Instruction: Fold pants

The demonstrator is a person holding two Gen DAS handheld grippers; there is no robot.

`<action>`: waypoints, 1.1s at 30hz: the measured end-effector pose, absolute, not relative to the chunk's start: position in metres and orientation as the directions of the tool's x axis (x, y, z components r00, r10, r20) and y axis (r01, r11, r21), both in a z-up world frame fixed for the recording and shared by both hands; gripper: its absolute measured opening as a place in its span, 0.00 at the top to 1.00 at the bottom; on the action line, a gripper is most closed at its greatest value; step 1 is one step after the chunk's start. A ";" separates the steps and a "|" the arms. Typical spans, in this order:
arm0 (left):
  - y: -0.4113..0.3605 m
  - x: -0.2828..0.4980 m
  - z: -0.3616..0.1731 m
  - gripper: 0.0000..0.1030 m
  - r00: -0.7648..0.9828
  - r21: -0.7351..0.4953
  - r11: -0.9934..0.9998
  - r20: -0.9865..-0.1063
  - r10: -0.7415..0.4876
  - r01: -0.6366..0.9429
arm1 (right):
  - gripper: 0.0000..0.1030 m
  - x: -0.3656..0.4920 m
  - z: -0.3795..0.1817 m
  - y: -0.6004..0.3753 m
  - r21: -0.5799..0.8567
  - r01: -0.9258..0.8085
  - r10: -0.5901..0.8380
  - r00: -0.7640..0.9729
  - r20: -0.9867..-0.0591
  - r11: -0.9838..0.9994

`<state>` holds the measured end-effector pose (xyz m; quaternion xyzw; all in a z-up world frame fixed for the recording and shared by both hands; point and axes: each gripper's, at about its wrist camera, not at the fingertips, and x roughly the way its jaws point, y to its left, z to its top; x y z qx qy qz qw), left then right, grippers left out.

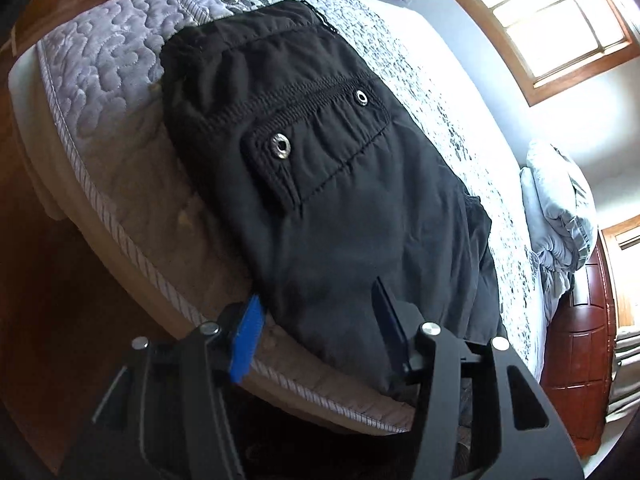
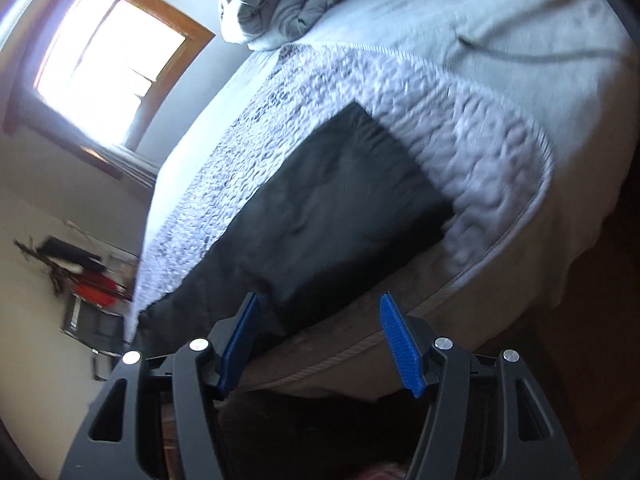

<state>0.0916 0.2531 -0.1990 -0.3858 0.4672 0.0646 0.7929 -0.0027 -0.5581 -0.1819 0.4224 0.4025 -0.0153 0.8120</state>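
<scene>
Black pants [image 1: 320, 184] lie flat on a quilted grey mattress [image 1: 100, 80], near its edge. A flap pocket with two metal snaps [image 1: 280, 147] faces up. My left gripper [image 1: 316, 312] is open, its blue pads wide apart just above the near part of the pants, holding nothing. In the right wrist view the pants [image 2: 320, 216] run as a dark strip along the mattress [image 2: 480, 128] edge. My right gripper [image 2: 320, 308] is open and empty, hovering over the near edge of the pants.
A bundled grey duvet [image 1: 560, 216] [image 2: 280, 0] lies at the head of the bed. A wooden headboard [image 1: 580, 340] stands beyond it. A bright window [image 2: 108, 52] is in the wall. A dark cord [image 2: 540, 54] lies on the sheet. Dark wooden floor [image 1: 48, 280] surrounds the bed.
</scene>
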 end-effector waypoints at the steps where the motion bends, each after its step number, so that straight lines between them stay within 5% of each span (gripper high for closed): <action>1: 0.251 0.093 -0.200 0.49 0.555 -0.551 0.693 -0.791 -0.256 -0.465 | 0.38 0.001 -0.187 -0.559 0.682 0.382 0.310 0.679 -0.665 0.624; 8: 0.241 0.104 -0.207 0.49 0.550 -0.551 0.678 -0.796 -0.251 -0.487 | 0.43 0.029 -0.215 -0.580 0.705 0.475 0.295 0.675 -0.676 0.527; 9: 0.240 0.105 -0.208 0.49 0.546 -0.544 0.683 -0.800 -0.248 -0.488 | 0.61 0.033 -0.217 -0.582 0.708 0.475 0.295 0.678 -0.674 0.523; 14: 0.233 0.118 -0.207 0.49 0.540 -0.528 0.691 -0.809 -0.232 -0.494 | 0.89 0.057 -0.193 -0.579 0.642 0.435 0.250 0.670 -0.700 0.631; 19: 0.225 0.129 -0.196 0.49 0.574 -0.526 0.715 -0.791 -0.211 -0.461 | 0.91 0.068 -0.147 -0.571 0.666 0.271 0.267 0.763 -0.589 0.695; 26: 0.217 0.138 -0.207 0.54 0.541 -0.458 0.749 -0.826 -0.159 -0.479 | 0.91 0.056 -0.205 -0.582 0.590 0.436 0.237 0.630 -0.739 0.679; 29: 0.219 0.138 -0.208 0.54 0.544 -0.466 0.744 -0.823 -0.165 -0.479 | 0.89 0.044 -0.219 -0.585 0.631 0.442 0.265 0.644 -0.718 0.637; 31: 0.222 0.136 -0.207 0.52 0.547 -0.479 0.732 -0.819 -0.174 -0.485 | 0.68 0.035 -0.217 -0.589 0.663 0.450 0.276 0.661 -0.697 0.598; 33: 0.228 0.131 -0.204 0.47 0.553 -0.496 0.717 -0.812 -0.185 -0.489 | 0.59 0.030 -0.213 -0.591 0.692 0.430 0.286 0.688 -0.667 0.580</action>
